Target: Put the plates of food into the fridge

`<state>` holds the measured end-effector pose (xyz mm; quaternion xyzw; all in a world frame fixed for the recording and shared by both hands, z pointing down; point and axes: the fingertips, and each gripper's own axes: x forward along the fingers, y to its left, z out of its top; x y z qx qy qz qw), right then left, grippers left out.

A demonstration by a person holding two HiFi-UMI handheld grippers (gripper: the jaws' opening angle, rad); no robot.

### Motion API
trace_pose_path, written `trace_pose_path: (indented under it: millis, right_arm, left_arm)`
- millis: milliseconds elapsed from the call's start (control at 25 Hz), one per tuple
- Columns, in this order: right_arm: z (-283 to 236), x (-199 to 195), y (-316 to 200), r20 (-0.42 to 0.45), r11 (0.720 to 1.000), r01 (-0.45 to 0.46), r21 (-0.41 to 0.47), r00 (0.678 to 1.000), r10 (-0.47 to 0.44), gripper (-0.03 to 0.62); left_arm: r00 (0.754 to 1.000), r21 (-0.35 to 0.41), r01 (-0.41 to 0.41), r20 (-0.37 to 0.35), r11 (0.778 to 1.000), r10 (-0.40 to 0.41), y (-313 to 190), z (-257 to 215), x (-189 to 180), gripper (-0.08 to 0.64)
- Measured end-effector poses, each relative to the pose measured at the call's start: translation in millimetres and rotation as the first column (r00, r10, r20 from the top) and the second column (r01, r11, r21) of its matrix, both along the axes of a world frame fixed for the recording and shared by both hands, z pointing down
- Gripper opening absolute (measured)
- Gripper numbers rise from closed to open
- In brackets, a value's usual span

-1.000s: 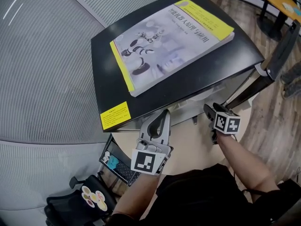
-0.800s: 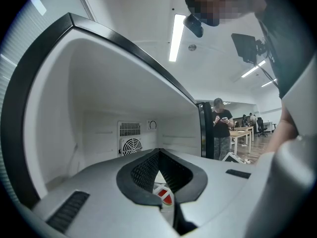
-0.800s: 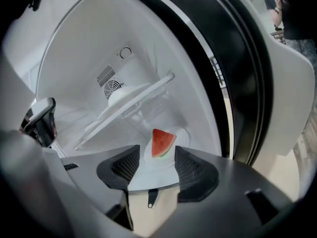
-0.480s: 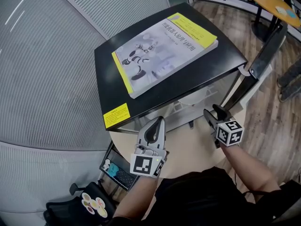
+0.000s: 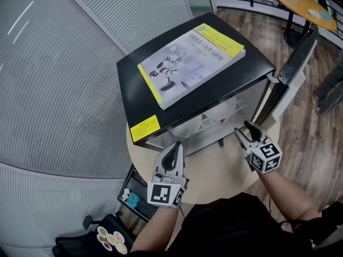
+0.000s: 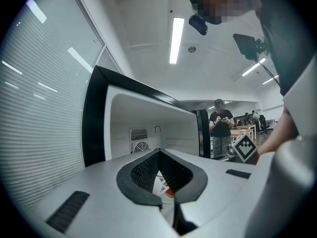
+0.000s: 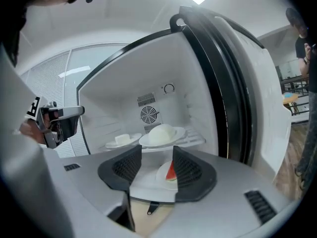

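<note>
Right gripper (image 5: 245, 131) had lifted away from the white plate with the red watermelon slice (image 7: 166, 175). Its jaws were wide apart, just narrowed slightly, and empty. Left gripper (image 5: 174, 149) had its jaws together and empty. That plate sat on the floor of the black-topped white mini fridge (image 5: 140, 98), and two white plates of pale food (image 7: 162, 135) sat on the wire shelf (image 7: 195, 139). Loading looked done; the fridge door (image 5: 292, 63) was open.

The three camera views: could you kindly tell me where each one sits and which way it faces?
Head view: on the person's head, looking steeply down at the fridge, book, both forearms, left gripper and right gripper.
Left gripper view: on that gripper, facing the open fridge; shut jaws and torso show.
Right gripper view: likewise, facing the shelf plate; its jaws, just closing slightly, stand open, gripping nothing.
Shared: both gripper views show the fan vent and the other gripper.
</note>
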<state>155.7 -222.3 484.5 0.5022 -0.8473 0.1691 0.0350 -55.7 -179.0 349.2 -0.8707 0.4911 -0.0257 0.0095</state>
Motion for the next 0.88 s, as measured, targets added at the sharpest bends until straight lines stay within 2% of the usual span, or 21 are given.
trace_pose_path:
  millis: [280, 520, 880]
  right_arm:
    - [-26, -6, 27, -0.043, 0.998, -0.003, 0.056, 0.999, 0.005, 0.149]
    - [-41, -13, 46, -0.045, 0.998, 0.009, 0.069, 0.999, -0.006, 0.130]
    - [-56, -20, 66, -0.111, 0.991, 0.016, 0.129, 0.994, -0.002, 0.065]
  left_arm:
    - [1.000, 0.019, -0.003, -0.005, 1.000, 0.003, 15, -9, -16, 0.002]
    - [1.000, 0.029, 0.002, -0.004, 1.000, -0.002, 26, -10, -29, 0.002]
    - [1.000, 0.038, 0.021, -0.001, 0.999, -0.021, 42, -9, -49, 0.002]
